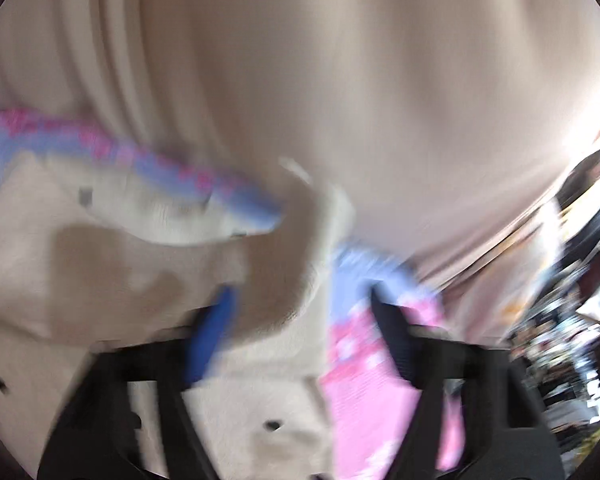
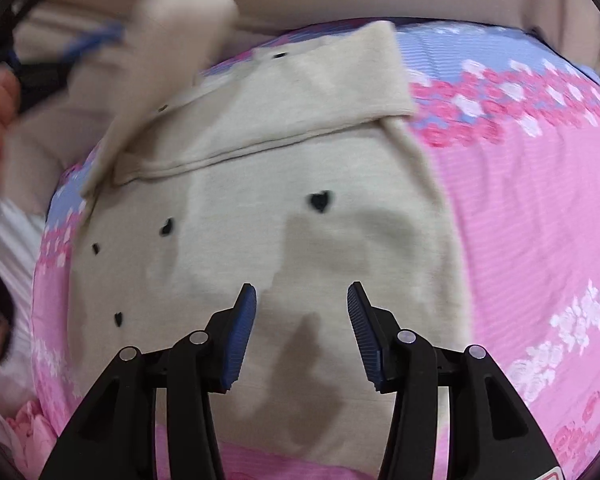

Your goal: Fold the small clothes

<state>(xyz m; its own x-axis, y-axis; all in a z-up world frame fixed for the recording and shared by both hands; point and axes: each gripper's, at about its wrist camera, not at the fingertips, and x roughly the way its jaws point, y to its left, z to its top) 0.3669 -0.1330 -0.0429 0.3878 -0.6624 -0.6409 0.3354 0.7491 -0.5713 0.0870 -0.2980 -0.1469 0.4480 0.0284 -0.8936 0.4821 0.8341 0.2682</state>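
Pink-and-blue floral bedsheet (image 2: 520, 208) bearing a beige garment (image 2: 300, 208); right gripper (image 2: 302, 300) and left gripper (image 1: 300, 300), jaws apart, holding nothing.

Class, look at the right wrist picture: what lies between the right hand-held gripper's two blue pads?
Only the cream garment, lying on the pink floral sheet; the right hand-held gripper stands open above it.

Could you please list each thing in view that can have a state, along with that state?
Cream garment: lying on the bedsheet, top part folded over, a few dark hearts showing.
Floral bedsheet: spread out under the garment.
Right gripper: open, over the garment, nothing between its pads.
Left gripper: open, heavily blurred, nothing seen gripped.
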